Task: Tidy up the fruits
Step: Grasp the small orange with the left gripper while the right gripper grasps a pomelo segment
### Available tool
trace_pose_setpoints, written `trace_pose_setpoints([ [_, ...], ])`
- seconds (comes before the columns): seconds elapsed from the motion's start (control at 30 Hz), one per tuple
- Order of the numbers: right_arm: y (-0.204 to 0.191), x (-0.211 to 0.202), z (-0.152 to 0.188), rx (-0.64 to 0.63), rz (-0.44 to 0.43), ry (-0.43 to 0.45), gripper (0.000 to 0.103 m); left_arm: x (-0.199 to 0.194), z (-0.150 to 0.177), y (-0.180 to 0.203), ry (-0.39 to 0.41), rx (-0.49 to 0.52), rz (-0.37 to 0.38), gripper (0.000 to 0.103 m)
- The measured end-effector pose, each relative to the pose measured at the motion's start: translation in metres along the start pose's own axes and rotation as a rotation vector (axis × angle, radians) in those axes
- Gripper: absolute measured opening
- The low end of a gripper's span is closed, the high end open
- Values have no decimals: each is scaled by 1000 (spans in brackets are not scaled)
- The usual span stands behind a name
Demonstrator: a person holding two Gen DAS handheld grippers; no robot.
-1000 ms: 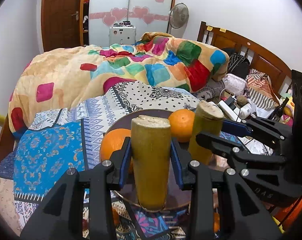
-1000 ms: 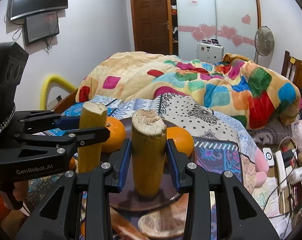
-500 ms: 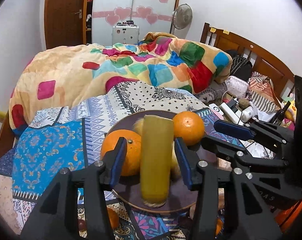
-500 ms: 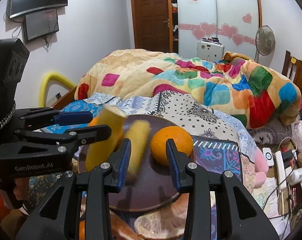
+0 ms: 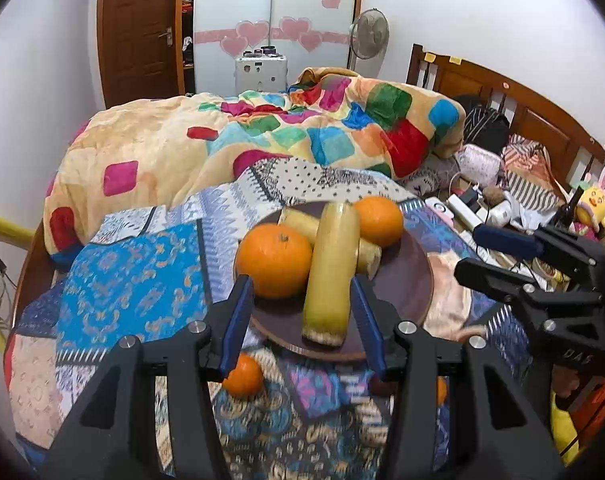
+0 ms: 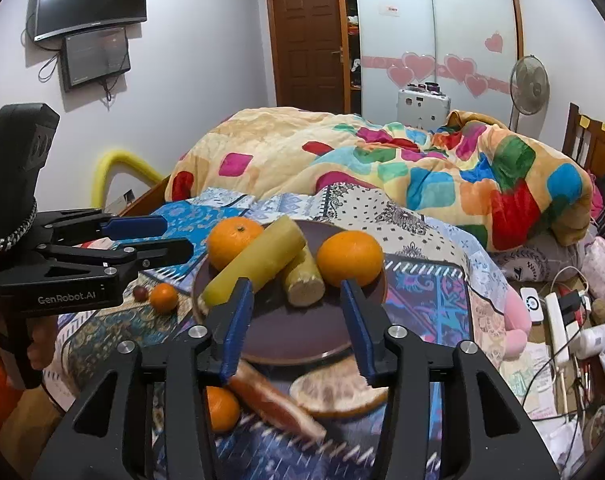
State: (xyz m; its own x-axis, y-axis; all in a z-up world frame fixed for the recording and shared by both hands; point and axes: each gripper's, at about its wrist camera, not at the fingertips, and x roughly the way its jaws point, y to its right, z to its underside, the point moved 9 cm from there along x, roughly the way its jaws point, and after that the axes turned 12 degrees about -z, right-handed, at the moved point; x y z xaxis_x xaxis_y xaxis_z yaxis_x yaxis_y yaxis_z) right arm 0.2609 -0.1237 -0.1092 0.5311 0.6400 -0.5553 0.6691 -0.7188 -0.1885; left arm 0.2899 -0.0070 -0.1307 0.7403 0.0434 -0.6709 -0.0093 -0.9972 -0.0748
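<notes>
A dark round plate (image 5: 406, 272) (image 6: 290, 332) sits on the patterned bedspread. On it lie two yellow sugarcane pieces, a long one (image 5: 331, 276) (image 6: 254, 266) resting across a short one (image 5: 298, 222) (image 6: 302, 276), and two oranges (image 5: 276, 260) (image 5: 379, 221) (image 6: 233, 242) (image 6: 350, 258). My left gripper (image 5: 302, 322) is open and empty, its jaws either side of the long piece's near end. My right gripper (image 6: 298, 332) is open and empty in front of the plate; it shows at the right of the left wrist view (image 5: 498, 256).
Small oranges (image 5: 243, 376) (image 6: 164, 298) (image 6: 220, 408) and cut grapefruit pieces (image 6: 338, 394) lie on the bedspread by the plate. A colourful quilt (image 5: 302, 136) is heaped behind. Power strips, cables and clutter (image 6: 558, 320) lie at the right by the wooden headboard (image 5: 502, 96).
Both grippers opened and let go of the upright sugarcane pieces, which fell flat onto the plate. Both grippers pulled back from the plate.
</notes>
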Motion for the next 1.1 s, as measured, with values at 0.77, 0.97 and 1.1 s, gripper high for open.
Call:
trace_pose_setpoints([
  [0.77, -29, 47, 49, -9, -51, -137, 47, -3, 87, -36, -116, -6, -26, 54],
  [0.97, -36, 43, 46, -23, -71, -121, 24, 4, 90, -39, -130, -17, -25, 54],
  [1.1, -36, 29, 38, -25, -50, -74, 17, 4, 88, -38, -125, -21, -25, 54],
])
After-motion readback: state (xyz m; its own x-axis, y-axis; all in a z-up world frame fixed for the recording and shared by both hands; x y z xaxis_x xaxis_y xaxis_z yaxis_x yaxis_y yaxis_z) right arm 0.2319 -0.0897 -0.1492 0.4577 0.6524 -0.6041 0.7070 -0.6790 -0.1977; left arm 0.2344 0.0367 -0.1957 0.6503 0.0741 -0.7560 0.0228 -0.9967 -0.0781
